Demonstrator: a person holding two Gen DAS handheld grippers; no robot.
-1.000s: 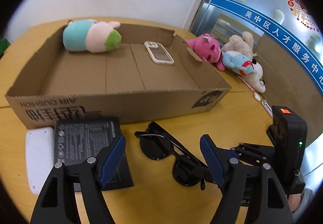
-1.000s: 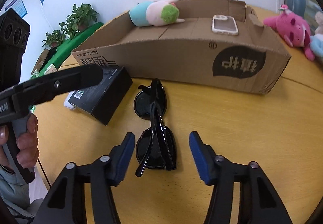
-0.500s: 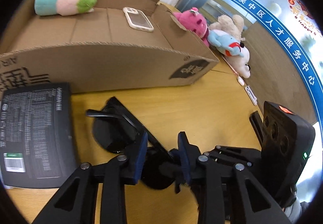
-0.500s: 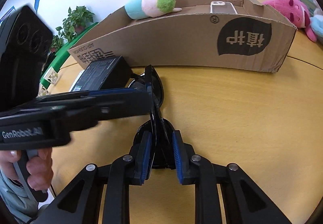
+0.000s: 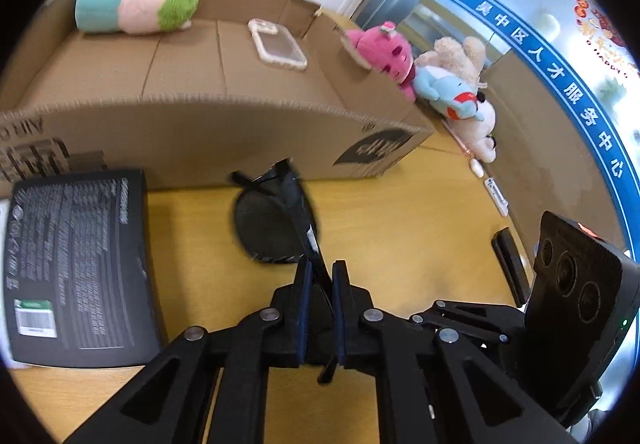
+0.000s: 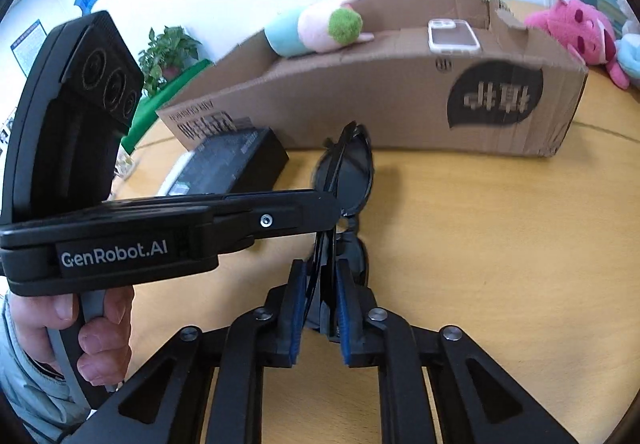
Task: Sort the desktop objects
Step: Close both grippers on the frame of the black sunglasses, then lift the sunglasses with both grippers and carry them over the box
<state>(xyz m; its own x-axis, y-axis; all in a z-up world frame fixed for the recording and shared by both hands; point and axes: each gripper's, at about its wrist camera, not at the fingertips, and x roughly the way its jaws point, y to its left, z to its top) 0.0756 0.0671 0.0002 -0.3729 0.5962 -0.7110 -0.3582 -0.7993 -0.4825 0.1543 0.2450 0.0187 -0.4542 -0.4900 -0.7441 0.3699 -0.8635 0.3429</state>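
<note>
Black sunglasses (image 5: 276,224) are held on edge just above the wooden table, in front of a cardboard box (image 5: 240,132). My left gripper (image 5: 319,272) is shut on the middle of the sunglasses. My right gripper (image 6: 319,276) is shut on the near lens end of the sunglasses (image 6: 348,172). The left gripper's body crosses the right wrist view (image 6: 160,224). Inside the box lie a teal, pink and green plush (image 5: 136,0) and a phone (image 5: 278,49).
A black product box (image 5: 76,260) lies on the table left of the sunglasses, over a white item. Pink (image 5: 384,52), beige and blue plush toys (image 5: 452,92) sit right of the cardboard box. A potted plant (image 6: 168,52) stands far left.
Both grippers went from open around the sunglasses to shut on them. The sunglasses have been tipped up on edge and raised a little off the table.
</note>
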